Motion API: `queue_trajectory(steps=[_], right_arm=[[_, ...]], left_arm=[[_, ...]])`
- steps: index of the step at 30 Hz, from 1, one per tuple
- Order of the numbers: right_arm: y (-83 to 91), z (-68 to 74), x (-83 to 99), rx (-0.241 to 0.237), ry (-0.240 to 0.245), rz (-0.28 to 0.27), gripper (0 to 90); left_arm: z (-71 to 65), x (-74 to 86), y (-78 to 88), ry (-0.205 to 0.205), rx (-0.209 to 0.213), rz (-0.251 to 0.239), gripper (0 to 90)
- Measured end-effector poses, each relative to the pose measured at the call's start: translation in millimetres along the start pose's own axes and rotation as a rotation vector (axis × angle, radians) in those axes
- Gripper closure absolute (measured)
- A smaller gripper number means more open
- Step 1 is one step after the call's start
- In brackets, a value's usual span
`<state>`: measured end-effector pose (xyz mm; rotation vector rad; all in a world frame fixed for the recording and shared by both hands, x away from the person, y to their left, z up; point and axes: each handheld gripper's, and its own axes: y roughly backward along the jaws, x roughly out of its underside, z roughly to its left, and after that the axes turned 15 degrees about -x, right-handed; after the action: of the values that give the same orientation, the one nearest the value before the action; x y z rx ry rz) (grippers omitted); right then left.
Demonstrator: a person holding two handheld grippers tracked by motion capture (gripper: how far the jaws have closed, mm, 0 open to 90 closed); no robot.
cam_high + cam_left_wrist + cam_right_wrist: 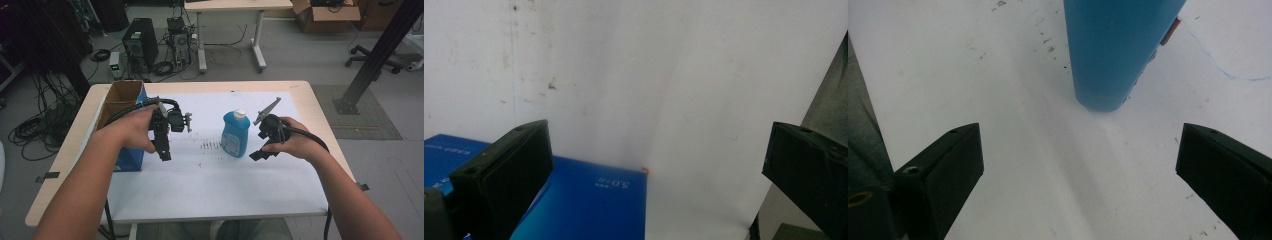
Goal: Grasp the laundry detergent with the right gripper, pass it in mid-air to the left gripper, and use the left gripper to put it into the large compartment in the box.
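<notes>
Right gripper view: bottle (pixel 1118 50) upright ahead of wide right claw (pixel 1080 165); likely smooth, light plastic, so grip mid-body.

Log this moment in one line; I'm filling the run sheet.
left claw: open, over box | right claw: open, beside bottle | bottle: upright, untouched

1 blue bottle (pixel 235 134), 1 blue box (pixel 131 159), 2 tongs (pixel 164 150)
</notes>
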<state>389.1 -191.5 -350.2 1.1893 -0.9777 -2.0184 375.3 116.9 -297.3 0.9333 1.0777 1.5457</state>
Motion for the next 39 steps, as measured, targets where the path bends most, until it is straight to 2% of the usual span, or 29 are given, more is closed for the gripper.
queue_trajectory(steps=[11, 14, 28, 39], right_arm=[[-8.3, -8.8, 5.7, 0.014, -0.017, -0.052, 5.1], [-10.2, -11.8, 8.2, 0.022, -0.025, -0.085, 4.9], [-18.2, -14.8, 12.2, 0.025, -0.049, -0.168, 4.7], [-24.7, -16.2, 14.7, 0.027, -0.051, -0.191, 4.8]], left_arm=[[-0.8, 2.0, -0.6, -0.002, 0.004, 0.001, 0.2], [-2.3, 1.3, 0.0, -0.007, 0.004, 0.000, 0.2], [-6.3, -0.3, 1.1, -0.020, 0.001, -0.003, 0.2], [-7.3, -0.8, 0.3, -0.021, 0.003, -0.002, 0.2]])
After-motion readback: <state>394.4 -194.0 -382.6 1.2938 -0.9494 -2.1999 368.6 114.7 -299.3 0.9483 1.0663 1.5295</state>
